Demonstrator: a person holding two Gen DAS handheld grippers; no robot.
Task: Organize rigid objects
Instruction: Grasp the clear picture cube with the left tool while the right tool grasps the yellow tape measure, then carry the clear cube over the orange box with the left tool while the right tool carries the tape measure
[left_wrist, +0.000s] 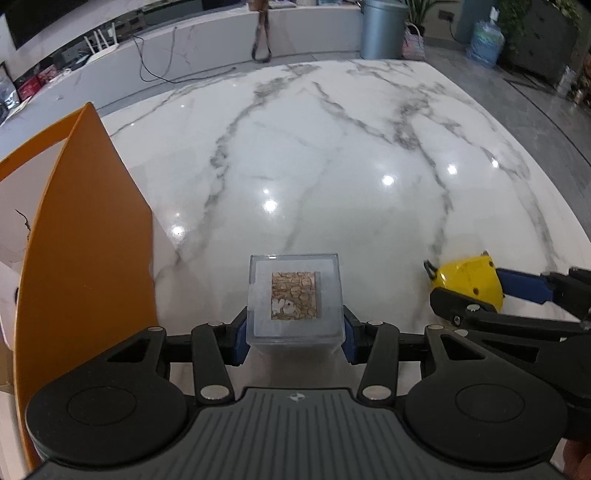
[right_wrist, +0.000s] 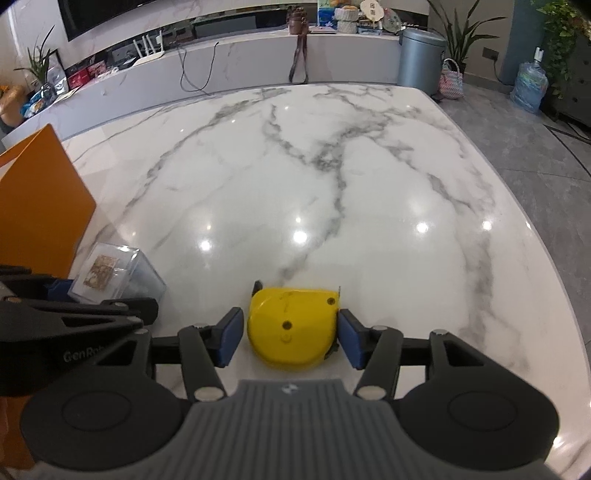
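Right now my left hand-held gripper (left_wrist: 295, 334) pinches the clear box (left_wrist: 295, 301); my right hand-held gripper (right_wrist: 291, 338) stands spread around the yellow tape measure (right_wrist: 291, 326) on the bench (right_wrist: 369, 184).

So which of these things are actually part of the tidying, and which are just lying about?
Part of the job:
- clear plastic cube, in the left gripper
- yellow tape measure, between the right gripper pads
- orange box

Lying about:
- metal bin
- water jug
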